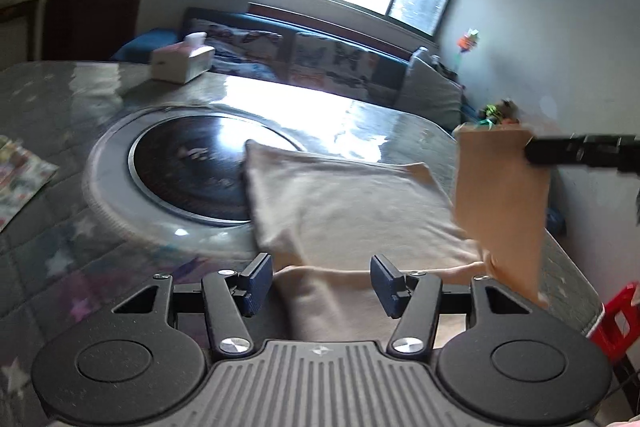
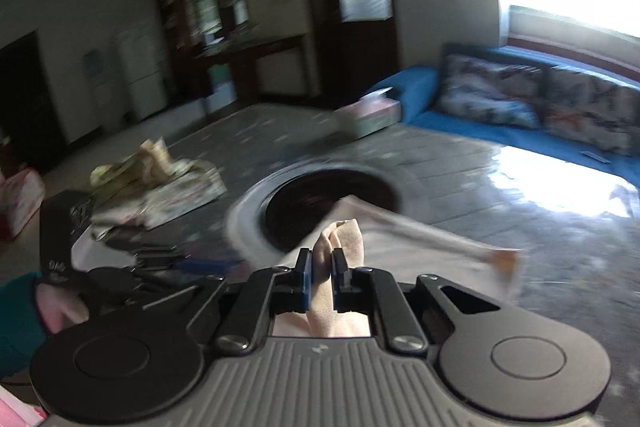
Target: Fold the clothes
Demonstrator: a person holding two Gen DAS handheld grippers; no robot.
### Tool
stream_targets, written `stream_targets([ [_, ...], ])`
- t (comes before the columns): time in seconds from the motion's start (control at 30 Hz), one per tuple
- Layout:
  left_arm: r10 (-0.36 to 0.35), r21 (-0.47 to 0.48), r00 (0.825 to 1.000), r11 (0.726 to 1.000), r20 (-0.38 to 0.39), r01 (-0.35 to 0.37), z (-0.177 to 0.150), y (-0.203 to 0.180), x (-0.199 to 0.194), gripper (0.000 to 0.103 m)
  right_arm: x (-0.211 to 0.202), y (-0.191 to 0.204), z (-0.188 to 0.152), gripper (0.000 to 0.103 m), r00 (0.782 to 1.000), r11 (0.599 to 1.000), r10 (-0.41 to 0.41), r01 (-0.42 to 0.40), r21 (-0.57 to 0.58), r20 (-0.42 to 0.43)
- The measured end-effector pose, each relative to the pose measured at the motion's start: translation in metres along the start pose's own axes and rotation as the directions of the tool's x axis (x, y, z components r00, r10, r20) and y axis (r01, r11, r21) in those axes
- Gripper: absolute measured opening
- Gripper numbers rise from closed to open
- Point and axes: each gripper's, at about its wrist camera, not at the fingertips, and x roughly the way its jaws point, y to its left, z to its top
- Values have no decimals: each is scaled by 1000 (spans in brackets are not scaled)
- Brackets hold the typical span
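Observation:
A beige garment [image 1: 352,203] lies spread on the table, one end draped over the dark round inset. My left gripper [image 1: 322,283] hovers low over its near part, jaws open; the cloth shows between the blue pads [image 1: 256,285] without being pressed. My right gripper [image 2: 320,267] is shut on a bunched fold of the same beige garment [image 2: 420,239]. In the left wrist view it enters from the right edge as black fingers [image 1: 536,151] lifting a corner so that it hangs above the table. The left gripper [image 2: 204,259] shows as a blur at the left of the right wrist view.
The table [image 1: 60,99] has a grey star-patterned top and a dark round inset [image 1: 188,171] in a pale ring. A tissue box [image 1: 182,63] stands at its far side, patterned folded clothes [image 2: 160,187] at its left. A blue sofa [image 2: 520,103] lies beyond, a red stool [image 1: 616,319] at the right.

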Motion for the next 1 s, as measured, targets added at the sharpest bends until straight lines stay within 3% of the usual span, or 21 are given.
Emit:
stream_targets([
  [0.2, 15, -27, 1000, 1000, 15, -15, -2, 10, -7, 59, 36, 27, -12, 13, 993, 995, 91, -93, -24, -76],
  [0.3, 16, -26, 1000, 1000, 20, -15, -1, 11, -9, 59, 33, 28, -15, 16, 991, 994, 102, -105, -35, -81],
  [0.47, -14, 3, 1000, 1000, 20, 14, 1, 4, -10, 58, 16, 8, -21, 17, 995, 998, 17, -23, -63, -96],
  [0.6, -92, 60, 996, 994, -6, 92, 0, -18, -2, 56, 13, -26, -46, 17, 982, 995, -92, 87, -41, -164],
  [0.8, -181, 96, 981, 977, -75, 188, 0, -42, 27, 37, 17, -53, -80, 17, 963, 986, -164, 162, -27, -216],
  [0.9, -188, 104, 978, 975, -91, 197, 2, -47, 40, 36, 22, -57, -84, 17, 965, 986, -168, 165, -31, -199],
  [1.0, -147, 94, 983, 983, -109, 157, 0, -38, 50, 35, 32, -64, -87, 17, 967, 986, -167, 168, -10, -194],
])
